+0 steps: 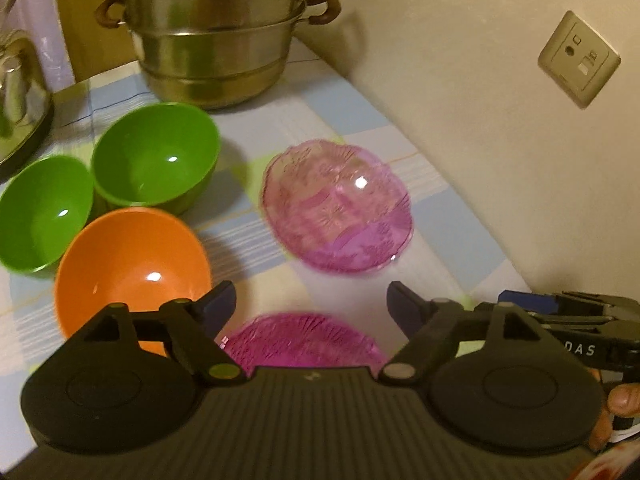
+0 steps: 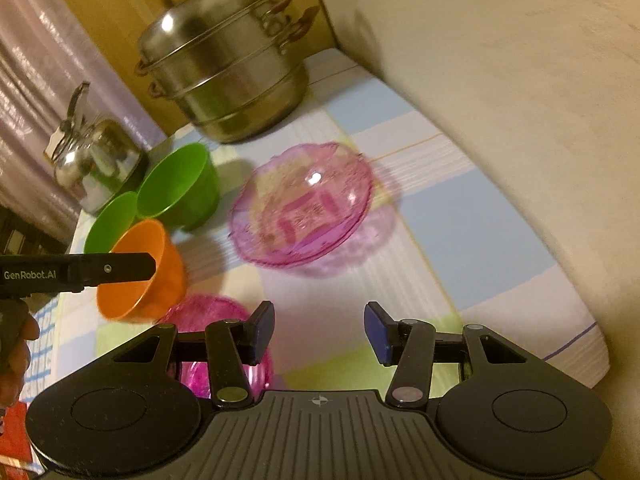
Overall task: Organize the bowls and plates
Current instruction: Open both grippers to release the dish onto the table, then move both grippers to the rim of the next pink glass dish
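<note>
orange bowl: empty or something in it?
Empty. The orange bowl sits upright and the left wrist view shows only bare orange interior with a light glint.

Near pink plate (image 1: 304,340): lower part hidden behind gripper body. Kettle (image 1: 20,92): cut by left edge. Steamer pot (image 1: 216,28): top cropped.

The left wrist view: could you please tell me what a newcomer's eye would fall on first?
A translucent pink glass plate lies mid-table on the pastel checked tablecloth. To its left cluster two green plastic bowls and an orange plastic bowl. Behind them stands a tall stacked steel steamer pot, against the back wall.
</note>
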Demonstrator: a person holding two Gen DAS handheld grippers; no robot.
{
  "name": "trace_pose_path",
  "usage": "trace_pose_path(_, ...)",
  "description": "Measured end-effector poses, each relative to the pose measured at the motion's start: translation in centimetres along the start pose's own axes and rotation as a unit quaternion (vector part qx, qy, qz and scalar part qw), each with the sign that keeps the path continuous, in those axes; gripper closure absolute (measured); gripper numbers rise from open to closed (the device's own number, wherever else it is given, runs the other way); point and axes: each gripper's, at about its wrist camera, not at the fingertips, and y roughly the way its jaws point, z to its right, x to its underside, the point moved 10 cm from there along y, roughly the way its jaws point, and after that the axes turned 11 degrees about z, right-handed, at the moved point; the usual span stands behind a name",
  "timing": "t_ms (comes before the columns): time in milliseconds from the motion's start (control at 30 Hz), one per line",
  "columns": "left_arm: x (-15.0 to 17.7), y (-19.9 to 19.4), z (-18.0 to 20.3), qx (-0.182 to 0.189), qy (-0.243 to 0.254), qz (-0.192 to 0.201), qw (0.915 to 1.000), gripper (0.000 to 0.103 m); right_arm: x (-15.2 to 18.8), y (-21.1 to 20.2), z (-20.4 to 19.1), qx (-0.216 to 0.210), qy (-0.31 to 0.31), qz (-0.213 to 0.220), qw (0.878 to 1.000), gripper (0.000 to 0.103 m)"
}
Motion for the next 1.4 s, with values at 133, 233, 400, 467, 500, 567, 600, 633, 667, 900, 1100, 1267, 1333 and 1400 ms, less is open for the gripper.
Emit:
trace_pose_path(133,-1.1,1.0,0.1,0.008,-0.011,0.002,0.9999,0.019,-1.1,0.1,1.1,0.006,0.010,0.004,1.000,0.053)
trace_pose_path(233,-1.8,1.8,0.0,0.006,-0.010,0.001,0.9999,0.017,-1.9,0.3,1.8,0.010,0.018,0.004,1.000,0.051)
trace_pose_path(400,-3.0,3.1,-0.3,0.005,-0.002,0.000,1.0000,0.014,-2.9,0.8,2.6,0.013,0.031,0.006,0.999,0.036)
trace_pose_path(467,-3.5,3.7,-0.6,0.004,-0.007,-0.001,1.0000,0.012,-3.3,1.1,3.0,0.014,0.040,0.009,0.999,0.033)
trace_pose_path(500,-3.6,4.0,-0.7,0.002,-0.005,0.000,1.0000,0.012,-3.4,1.3,3.2,0.014,0.041,0.009,0.999,0.032)
trace_pose_path(567,-4.0,4.6,-0.9,-0.002,-0.001,-0.002,1.0000,0.011,-3.7,1.8,3.4,0.014,0.041,0.007,0.999,0.032)
trace_pose_path(600,-4.1,4.9,-1.0,-0.003,0.000,-0.005,1.0000,0.011,-3.8,2.0,3.5,0.016,0.040,0.007,0.999,0.032)
trace_pose_path(633,-4.2,5.3,-1.1,-0.003,-0.001,-0.008,1.0000,0.011,-3.9,2.2,3.6,0.018,0.037,0.007,0.999,0.032)
trace_pose_path(667,-4.3,5.7,-1.1,-0.001,-0.004,-0.012,0.9999,0.011,-4.0,2.4,3.6,0.018,0.033,0.007,0.999,0.032)
trace_pose_path(900,-5.2,7.9,-2.0,0.008,-0.040,-0.024,0.9989,0.011,-5.2,3.8,4.1,0.007,0.040,0.007,0.999,0.032)
trace_pose_path(1100,-5.1,9.6,-2.7,0.019,-0.056,-0.036,0.9976,0.017,-6.3,5.3,4.5,-0.002,0.049,0.007,0.999,0.032)
trace_pose_path(1267,-4.1,10.9,-3.0,0.019,-0.054,-0.045,0.9973,0.021,-6.4,7.1,4.8,-0.004,0.050,-0.004,0.999,0.032)
trace_pose_path(1333,-3.8,11.5,-3.1,0.015,-0.052,-0.048,0.9973,0.023,-6.3,7.8,4.8,-0.005,0.049,-0.009,0.999,0.032)
trace_pose_path(1400,-3.6,12.0,-3.2,0.009,-0.048,-0.049,0.9976,0.025,-6.3,8.3,4.8,-0.007,0.048,-0.012,0.999,0.033)
